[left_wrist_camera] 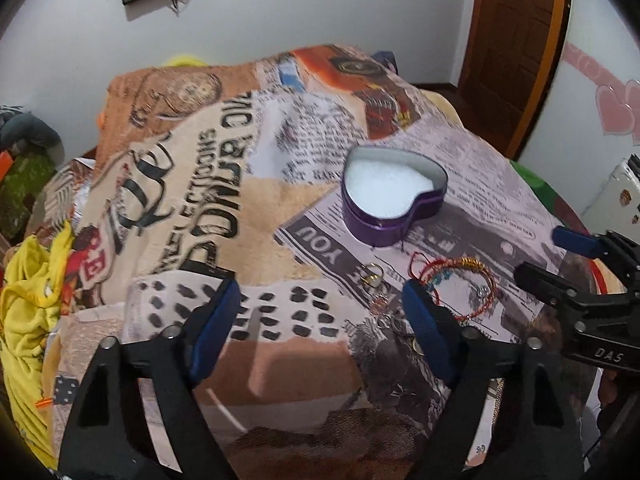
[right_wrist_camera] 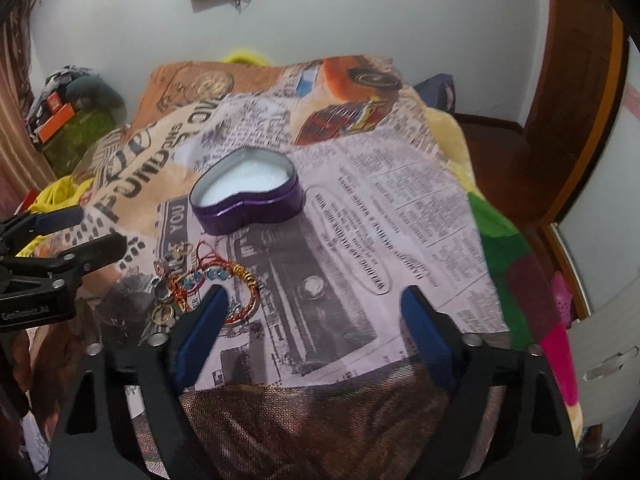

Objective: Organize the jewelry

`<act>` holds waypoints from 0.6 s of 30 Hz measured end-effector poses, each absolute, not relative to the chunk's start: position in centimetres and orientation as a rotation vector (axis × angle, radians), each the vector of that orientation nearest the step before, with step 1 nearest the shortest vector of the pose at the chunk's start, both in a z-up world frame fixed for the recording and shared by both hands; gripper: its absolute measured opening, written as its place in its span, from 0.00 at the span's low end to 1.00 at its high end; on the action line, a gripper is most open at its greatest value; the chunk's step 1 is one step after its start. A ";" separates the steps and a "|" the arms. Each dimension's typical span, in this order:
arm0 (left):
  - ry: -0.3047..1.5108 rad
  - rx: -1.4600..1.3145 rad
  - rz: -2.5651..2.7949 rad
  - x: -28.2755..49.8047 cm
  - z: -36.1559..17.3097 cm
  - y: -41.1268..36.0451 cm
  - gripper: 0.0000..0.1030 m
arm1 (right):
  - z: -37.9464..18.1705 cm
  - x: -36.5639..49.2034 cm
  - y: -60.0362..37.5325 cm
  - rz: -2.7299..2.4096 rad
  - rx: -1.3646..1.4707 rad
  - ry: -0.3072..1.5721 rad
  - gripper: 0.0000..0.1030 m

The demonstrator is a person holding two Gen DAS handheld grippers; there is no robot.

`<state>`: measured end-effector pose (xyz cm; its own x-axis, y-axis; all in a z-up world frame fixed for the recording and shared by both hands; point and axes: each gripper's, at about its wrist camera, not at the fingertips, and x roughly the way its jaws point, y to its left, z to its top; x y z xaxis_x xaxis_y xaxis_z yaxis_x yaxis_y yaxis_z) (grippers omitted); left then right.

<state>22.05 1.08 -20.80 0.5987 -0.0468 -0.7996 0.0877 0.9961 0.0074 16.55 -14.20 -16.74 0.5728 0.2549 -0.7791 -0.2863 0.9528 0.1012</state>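
A purple heart-shaped tin (left_wrist_camera: 394,196) with a white lining stands open on the printed blanket; it also shows in the right wrist view (right_wrist_camera: 248,192). In front of it lies a small pile of jewelry: a red and gold bracelet (left_wrist_camera: 460,284) with blue beads, and several rings (left_wrist_camera: 372,276). The bracelet (right_wrist_camera: 224,280) and rings (right_wrist_camera: 168,304) also show in the right wrist view. My left gripper (left_wrist_camera: 320,320) is open and empty, its right finger just beside the pile. My right gripper (right_wrist_camera: 312,320) is open and empty, its left finger over the bracelet's edge.
The printed blanket (left_wrist_camera: 208,200) covers a bed. Yellow cloth (left_wrist_camera: 28,312) lies at its left edge. A wooden door (left_wrist_camera: 516,48) stands at the back right. Green and pink fabric (right_wrist_camera: 516,280) hangs on the right side.
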 end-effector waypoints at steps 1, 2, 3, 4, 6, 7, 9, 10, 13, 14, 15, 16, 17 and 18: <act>0.931 0.045 -0.082 22.1 -21.0 1.0 0.73 | -16.9 16.6 -14.0 0.329 -0.039 0.913 0.67; 0.935 0.042 -0.088 22.2 -21.2 1.0 0.69 | -17.0 16.5 -13.9 0.349 -0.037 0.920 0.62; 0.943 0.038 -0.099 22.2 -21.3 0.9 0.67 | -17.0 16.5 -13.7 0.358 -0.037 0.923 0.59; 0.948 0.035 -0.105 22.3 -21.4 0.8 0.64 | -17.1 16.3 -13.4 0.374 -0.037 0.925 0.57; 0.962 0.024 -0.119 22.3 -21.7 0.8 0.59 | -17.1 16.2 -12.9 0.403 -0.039 0.928 0.43; 0.969 0.020 -0.123 22.3 -21.8 0.8 0.56 | -17.1 16.1 -12.6 0.428 -0.037 0.934 0.40; 0.973 0.014 -0.126 22.3 -22.0 0.9 0.55 | -17.1 16.1 -12.1 0.459 -0.034 0.936 0.31; 0.973 0.009 -0.127 22.2 -22.0 1.0 0.54 | -17.1 16.1 -11.8 0.473 -0.037 0.934 0.29; 0.972 -0.008 -0.134 21.8 -21.9 1.3 0.52 | -17.2 16.3 -11.0 0.499 -0.051 0.941 0.19; 0.973 -0.013 -0.137 21.6 -21.9 1.4 0.51 | -17.4 16.4 -10.8 0.503 -0.056 0.947 0.18; 0.974 -0.019 -0.140 21.5 -21.9 1.5 0.51 | -17.6 16.5 -10.6 0.507 -0.059 0.953 0.17; 0.974 -0.023 -0.142 21.4 -21.9 1.5 0.51 | -17.8 16.5 -10.5 0.509 -0.061 0.959 0.16; 0.974 -0.028 -0.146 21.3 -21.8 1.6 0.50 | -18.1 16.7 -10.4 0.513 -0.062 0.970 0.13; 0.974 -0.032 -0.149 21.2 -21.8 1.6 0.50 | -18.3 16.8 -10.3 0.516 -0.061 0.980 0.11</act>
